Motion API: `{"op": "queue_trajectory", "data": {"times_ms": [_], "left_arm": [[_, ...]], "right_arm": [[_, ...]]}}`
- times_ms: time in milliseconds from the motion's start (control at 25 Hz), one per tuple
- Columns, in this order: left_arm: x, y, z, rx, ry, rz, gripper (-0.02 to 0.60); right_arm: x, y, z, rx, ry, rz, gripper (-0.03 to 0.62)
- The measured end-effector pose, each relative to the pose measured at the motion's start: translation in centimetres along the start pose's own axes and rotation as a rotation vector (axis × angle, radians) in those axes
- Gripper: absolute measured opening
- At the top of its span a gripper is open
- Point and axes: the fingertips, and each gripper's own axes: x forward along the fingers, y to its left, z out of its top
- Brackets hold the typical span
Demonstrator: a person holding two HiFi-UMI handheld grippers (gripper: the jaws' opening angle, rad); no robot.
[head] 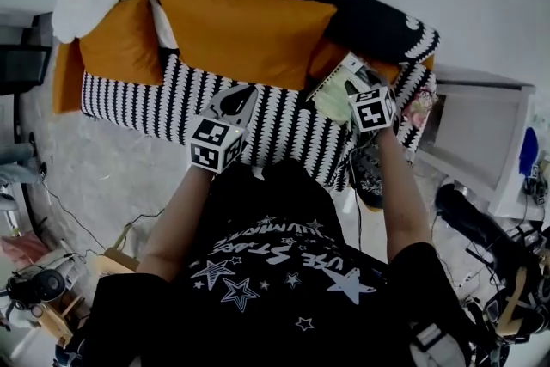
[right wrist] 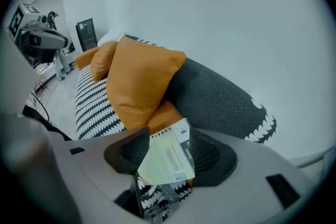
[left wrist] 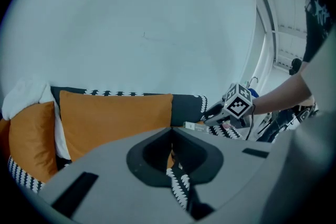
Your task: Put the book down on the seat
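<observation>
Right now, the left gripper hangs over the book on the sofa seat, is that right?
Not quite. It is the right gripper that hangs over the book on the sofa seat, its jaws open; the head view shows it.

Book [head: 337, 88] is on the seat [head: 284, 123] at the sofa's [head: 378, 21] right end, big cushion [head: 245, 34] just left of it, another cushion [head: 120, 43] at the left end.

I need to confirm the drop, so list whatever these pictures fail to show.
- Book print: right gripper view, too small and blurred to read.
- Book's near corner: head view, covered by the right gripper.
- Sofa front edge: head view, hidden behind the person's shirt.
- Whether the book lies flat: left gripper view shows only a thin edge.
</observation>
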Motion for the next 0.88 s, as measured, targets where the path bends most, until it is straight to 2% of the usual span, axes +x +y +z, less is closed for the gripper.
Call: {"op": "queue_trajectory", "data": {"times_ms": [360, 600, 760, 880], "left_arm": [[-5.1, 1.3, 2.1, 0.063, -0.07, -0.078, 0.008], [-9.8, 2.9, 1.6, 0.092, -0.112, -0.124, 0.008], [-13.9, 4.4, 1.5, 0.085, -0.159, -0.133, 0.008], [-16.4, 5.5, 1.1, 0.095, -0.184, -0.146, 0.008]], "right_arm": [[-6.1, 6.1, 3.2, 0.175, -0.143, -0.028, 0.202], [-8.9, 12.7, 5.0, 0.279, -0.203, -0.023, 0.187], [-10.3, 18.0, 7.6, 0.32, -0.265, -0.011, 0.165], [-11.1, 21.5, 9.9, 0.298, -0.3, -0.016, 0.151]]}}
